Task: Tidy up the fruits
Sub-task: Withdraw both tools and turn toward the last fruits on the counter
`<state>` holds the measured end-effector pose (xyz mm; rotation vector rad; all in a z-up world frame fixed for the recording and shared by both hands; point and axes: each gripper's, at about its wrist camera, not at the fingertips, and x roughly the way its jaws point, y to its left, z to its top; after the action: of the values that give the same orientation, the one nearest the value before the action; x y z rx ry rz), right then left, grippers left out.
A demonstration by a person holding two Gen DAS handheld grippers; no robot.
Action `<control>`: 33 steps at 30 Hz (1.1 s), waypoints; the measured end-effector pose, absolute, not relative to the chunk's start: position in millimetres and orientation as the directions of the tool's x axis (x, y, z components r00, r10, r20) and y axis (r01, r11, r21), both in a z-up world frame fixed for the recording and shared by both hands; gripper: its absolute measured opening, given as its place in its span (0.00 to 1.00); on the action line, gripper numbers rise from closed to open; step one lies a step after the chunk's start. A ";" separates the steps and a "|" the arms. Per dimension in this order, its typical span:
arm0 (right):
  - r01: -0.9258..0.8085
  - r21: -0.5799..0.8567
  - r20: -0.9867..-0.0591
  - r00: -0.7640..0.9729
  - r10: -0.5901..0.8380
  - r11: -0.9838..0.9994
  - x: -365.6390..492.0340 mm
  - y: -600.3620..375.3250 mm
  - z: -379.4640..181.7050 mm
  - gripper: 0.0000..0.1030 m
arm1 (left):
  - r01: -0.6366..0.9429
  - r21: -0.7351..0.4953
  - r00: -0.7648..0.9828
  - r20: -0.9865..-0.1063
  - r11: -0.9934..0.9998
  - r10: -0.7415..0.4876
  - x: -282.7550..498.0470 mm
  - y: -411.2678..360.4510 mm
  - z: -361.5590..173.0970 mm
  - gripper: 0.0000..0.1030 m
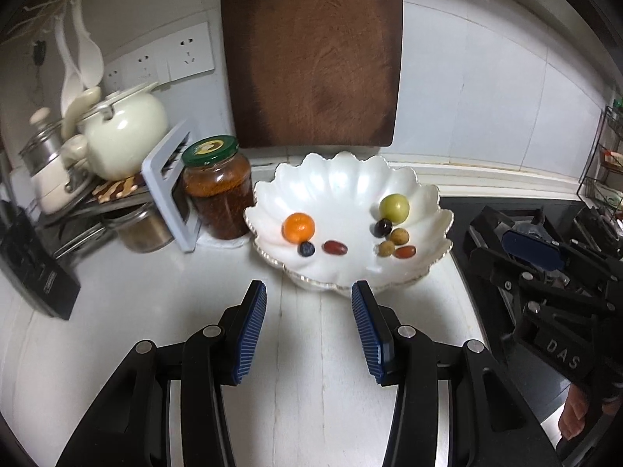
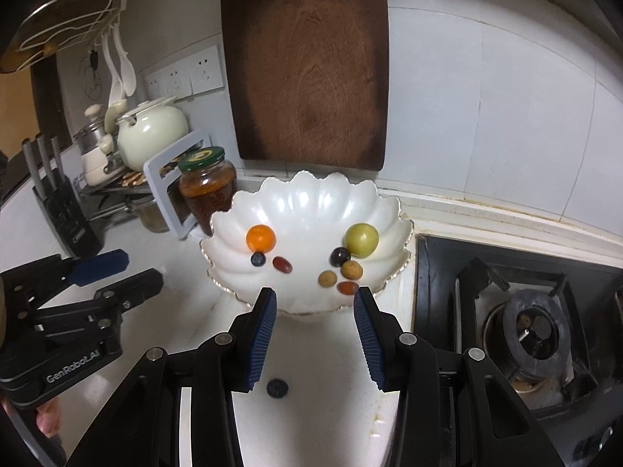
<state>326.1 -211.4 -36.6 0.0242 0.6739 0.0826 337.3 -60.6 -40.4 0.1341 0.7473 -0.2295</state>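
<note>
Both hand-held grippers, left (image 1: 308,292) and right (image 2: 315,299), wide and empty; stray blueberry (image 2: 277,388) on tabletop (image 2: 319,420), lower centre, likely rolls if pinched off-centre.

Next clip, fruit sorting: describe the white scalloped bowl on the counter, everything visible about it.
The bowl is glossy pearl-white, ceramic-looking, with a deeply fluted, petal-shaped wall and a thin metallic-looking trim on its wavy rim. It stands upright on the white counter, in front of the wooden cutting board, between the green-lidded jar and the gas stove. Inside lie small fruits in two loose groups: an orange one with two small ones, and a green one with four more. Neither gripper touches it.
</note>
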 end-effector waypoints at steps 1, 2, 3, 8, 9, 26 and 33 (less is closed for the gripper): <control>-0.083 0.052 -0.621 0.778 0.097 0.995 324.1 -213.5 -37.2 0.41 | 0.239 0.041 0.712 -0.687 0.970 -0.147 332.3 -62.1 -40.6 0.44; -0.094 0.053 -0.620 0.778 0.106 0.994 322.6 -215.5 -37.3 0.41 | 0.220 0.040 0.714 -0.687 0.975 -0.133 326.8 -63.3 -40.7 0.44; -0.110 0.055 -0.617 0.777 0.120 0.992 320.7 -218.1 -37.4 0.42 | 0.199 0.038 0.718 -0.686 0.979 -0.119 321.0 -64.1 -40.4 0.44; -0.223 0.060 -0.600 0.771 0.213 0.973 311.7 -228.9 -31.7 0.41 | 0.068 0.014 0.734 -0.677 0.998 -0.040 294.2 -71.5 -34.7 0.44; -0.250 0.063 -0.597 0.767 0.238 0.966 310.4 -230.8 -29.8 0.41 | 0.040 0.013 0.737 -0.676 0.999 -0.020 288.1 -73.6 -33.5 0.44; -0.565 0.066 -0.588 0.644 0.489 0.823 290.0 -255.1 -29.6 0.41 | -0.373 -0.004 0.715 -0.639 0.928 0.285 190.0 -118.7 -38.3 0.44; -0.640 0.087 -0.595 0.582 0.555 0.764 285.0 -251.7 -38.2 0.41 | -0.483 -0.025 0.663 -0.664 0.875 0.347 162.0 -128.7 -55.8 0.44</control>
<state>285.0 -251.7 -38.2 -0.1427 0.6430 0.7005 162.0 -128.7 -55.8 -0.2060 0.7041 0.4723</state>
